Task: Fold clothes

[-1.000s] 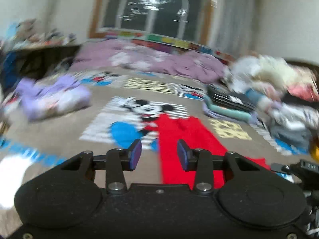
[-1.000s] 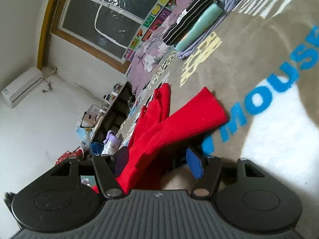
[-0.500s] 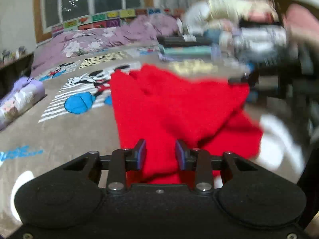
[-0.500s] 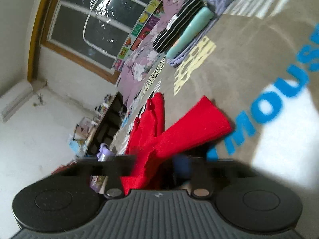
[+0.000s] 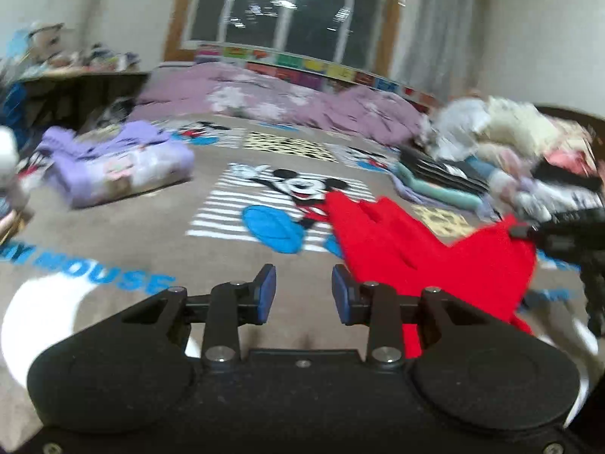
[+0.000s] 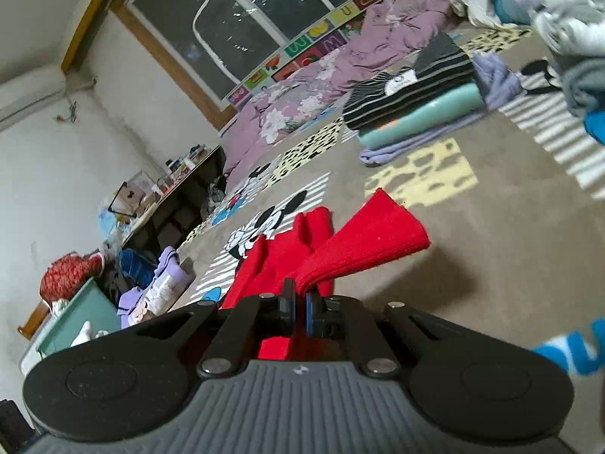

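Red garment [image 6: 302,253], frame centre, is pinched in your right gripper [image 6: 300,308]; your left gripper [image 5: 298,293], lower centre, stands apart, empty, over the blanket [image 5: 124,234].

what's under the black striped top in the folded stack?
Under the black striped top lies a folded teal garment, then a lavender one spread on the printed bed cover. Anything else between those layers is hidden.

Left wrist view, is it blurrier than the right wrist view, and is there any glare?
Left wrist view: motion-smeared, especially the clothes pile at the right edge; glare streaks on the dark window. Right wrist view: sharper on the red garment, window reflections too; fisheye bending in both.
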### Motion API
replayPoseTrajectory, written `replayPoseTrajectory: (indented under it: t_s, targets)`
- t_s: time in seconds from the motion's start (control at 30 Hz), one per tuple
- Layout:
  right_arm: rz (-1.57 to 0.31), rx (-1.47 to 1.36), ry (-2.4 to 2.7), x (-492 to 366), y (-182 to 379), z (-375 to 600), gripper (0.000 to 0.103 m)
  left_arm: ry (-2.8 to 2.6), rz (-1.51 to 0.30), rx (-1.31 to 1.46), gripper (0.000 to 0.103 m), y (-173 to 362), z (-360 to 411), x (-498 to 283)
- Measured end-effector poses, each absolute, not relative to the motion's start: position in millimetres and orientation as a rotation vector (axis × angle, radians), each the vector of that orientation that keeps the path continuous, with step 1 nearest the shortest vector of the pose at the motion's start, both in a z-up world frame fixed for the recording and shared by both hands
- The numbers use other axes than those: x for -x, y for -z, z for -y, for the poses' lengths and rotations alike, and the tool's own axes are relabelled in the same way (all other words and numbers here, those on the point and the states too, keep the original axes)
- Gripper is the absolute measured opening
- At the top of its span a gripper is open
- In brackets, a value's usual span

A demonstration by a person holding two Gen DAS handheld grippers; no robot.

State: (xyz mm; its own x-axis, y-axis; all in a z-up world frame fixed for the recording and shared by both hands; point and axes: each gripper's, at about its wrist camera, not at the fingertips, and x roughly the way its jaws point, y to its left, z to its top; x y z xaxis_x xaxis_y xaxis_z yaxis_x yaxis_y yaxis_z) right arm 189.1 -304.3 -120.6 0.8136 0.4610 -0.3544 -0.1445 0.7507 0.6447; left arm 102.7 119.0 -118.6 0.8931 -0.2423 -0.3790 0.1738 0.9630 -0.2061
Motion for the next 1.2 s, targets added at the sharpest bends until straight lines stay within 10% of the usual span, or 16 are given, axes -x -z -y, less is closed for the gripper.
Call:
replayPoseTrajectory:
  t_s: [1.2]
  targets:
    - [-0.476, -0.852, -0.576, -198, 181, 314, 0.007, 0.408, -0.583, -0.161, 0.032, 131, 12, -353]
